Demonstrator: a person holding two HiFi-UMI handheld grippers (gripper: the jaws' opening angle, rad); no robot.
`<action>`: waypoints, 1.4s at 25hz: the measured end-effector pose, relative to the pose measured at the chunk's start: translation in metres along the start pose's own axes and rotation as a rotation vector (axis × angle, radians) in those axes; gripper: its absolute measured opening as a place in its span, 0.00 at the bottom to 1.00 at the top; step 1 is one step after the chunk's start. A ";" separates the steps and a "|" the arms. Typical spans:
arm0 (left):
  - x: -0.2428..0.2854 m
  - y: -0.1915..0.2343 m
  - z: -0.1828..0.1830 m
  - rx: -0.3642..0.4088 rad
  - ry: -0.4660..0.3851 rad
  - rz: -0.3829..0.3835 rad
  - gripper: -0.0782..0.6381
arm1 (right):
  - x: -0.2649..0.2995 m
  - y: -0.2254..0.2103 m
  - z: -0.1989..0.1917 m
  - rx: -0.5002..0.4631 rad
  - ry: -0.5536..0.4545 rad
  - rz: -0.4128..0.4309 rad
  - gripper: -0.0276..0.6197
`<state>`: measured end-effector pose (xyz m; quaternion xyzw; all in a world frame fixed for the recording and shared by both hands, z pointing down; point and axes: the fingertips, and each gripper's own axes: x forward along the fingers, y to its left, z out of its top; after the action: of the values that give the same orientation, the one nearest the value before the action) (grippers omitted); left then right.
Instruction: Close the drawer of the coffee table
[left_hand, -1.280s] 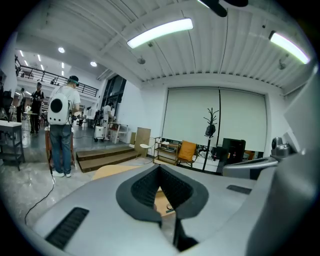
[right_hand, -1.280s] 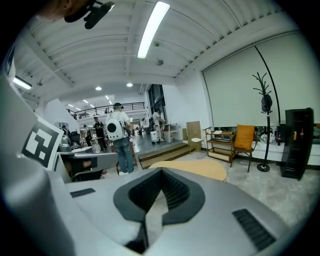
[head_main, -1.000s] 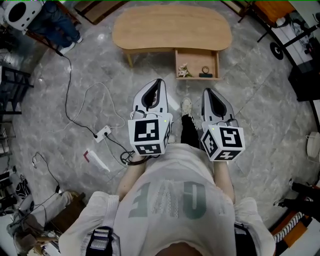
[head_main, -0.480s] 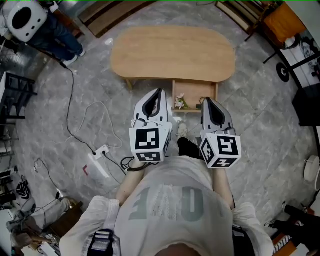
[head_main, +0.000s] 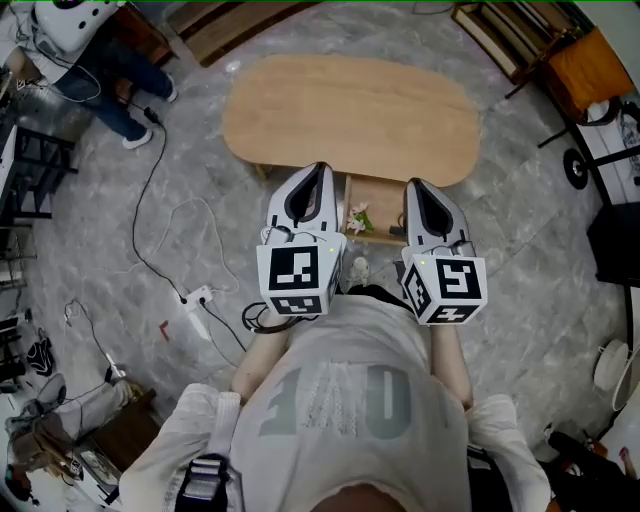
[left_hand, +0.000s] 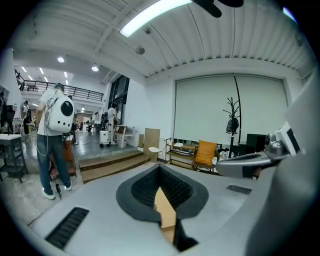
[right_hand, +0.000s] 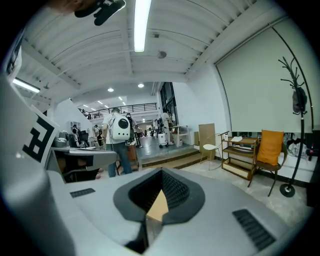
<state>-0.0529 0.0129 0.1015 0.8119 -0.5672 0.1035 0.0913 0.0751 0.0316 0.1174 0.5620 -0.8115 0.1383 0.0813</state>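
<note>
- drawer (head_main: 380, 200): pulled out from the near edge of the coffee table (head_main: 350, 110), open toward the person. It lies ahead of and below both tools and shows in the gap between their tips.
- Inside it: a pale flower-like bit (head_main: 358, 217) on the side nearer the left tool, and a small dark thing (head_main: 396, 231) close to the right tool. Can't tell what either is.
- Slide axis: runs from the person toward the table, the same way both tools point, so my read is a straight push forward on the drawer front closes it.
- left gripper (head_main: 318, 172): jaws together, nothing clamped. Its own view shows only a sliver of tan table wood past the meeting pads. The tip sits just outside the drawer's left wall in the head view.
- right gripper (head_main: 416, 188): jaws together and empty, with the same tan sliver past the pads. Its tip overlaps the drawer's right side in the head view.
- Nearer tool: about even, the right perhaps slightly closer to the drawer. Both look to be held above drawer height, not touching it, though the top-down view doesn't settle the gap.
- Judgement: approach stage, the drawer not yet contacted. The tools need to drop to front-panel level before pushing.
- Risk: a one-sided push could skew the drawer on its runners.
- Outward: a cable and power strip (head_main: 197, 297) lie on the marble floor, well off to the left tool's side. A second person (head_main: 110, 65) stands far ahead and to the left, beyond the table.
</note>
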 end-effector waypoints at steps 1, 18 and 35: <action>0.004 0.001 0.002 0.005 -0.005 -0.003 0.12 | 0.003 0.000 0.002 -0.002 -0.005 -0.004 0.05; 0.042 0.015 0.015 0.023 0.004 -0.058 0.12 | 0.042 -0.006 0.002 -0.071 0.066 0.011 0.05; 0.149 0.023 -0.212 0.006 0.173 -0.066 0.12 | 0.110 -0.044 -0.268 -0.677 0.559 0.261 0.28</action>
<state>-0.0383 -0.0725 0.3469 0.8185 -0.5299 0.1718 0.1407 0.0709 0.0035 0.4096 0.3380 -0.8218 0.0208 0.4583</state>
